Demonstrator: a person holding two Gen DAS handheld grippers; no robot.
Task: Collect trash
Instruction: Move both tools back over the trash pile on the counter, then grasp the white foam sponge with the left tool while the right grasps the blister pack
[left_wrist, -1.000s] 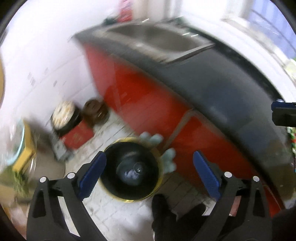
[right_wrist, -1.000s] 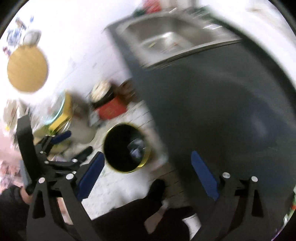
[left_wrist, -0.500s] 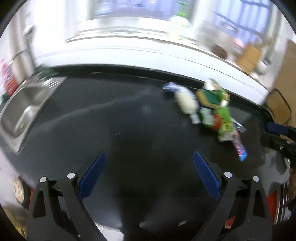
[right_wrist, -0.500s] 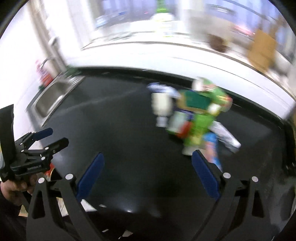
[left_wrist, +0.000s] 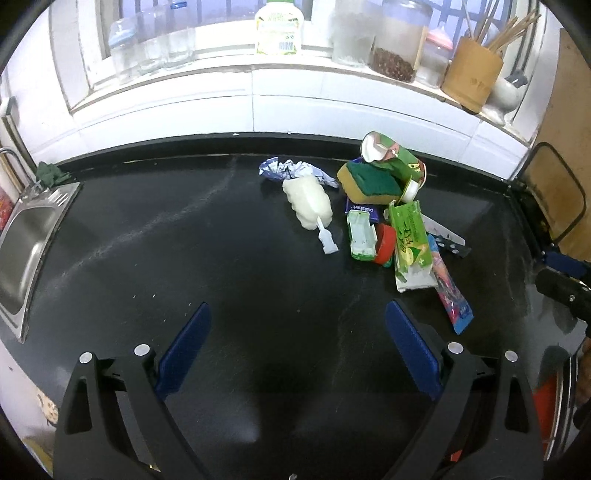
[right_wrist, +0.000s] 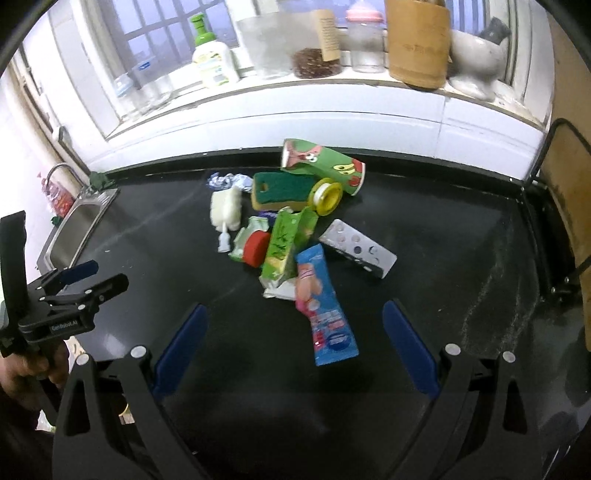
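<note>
A heap of trash lies on the black counter: a white crushed bottle, a green-yellow sponge, a green paper cup, a green carton, a red cap, a blue-pink wrapper, a grey blister pack and a yellow tape roll. My left gripper hovers open over bare counter, well short of the heap. My right gripper is open, with the blue-pink wrapper lying between and just beyond its fingers.
A steel sink is set into the counter at the left. The white windowsill behind holds bottles, jars and a bamboo utensil holder. A dark wire rack stands at the counter's right end. A hand holds the left gripper.
Both views have swung up from the floor bin and red cabinet front to the countertop. The trash heap is now in sharp view ahead of both open grippers.
</note>
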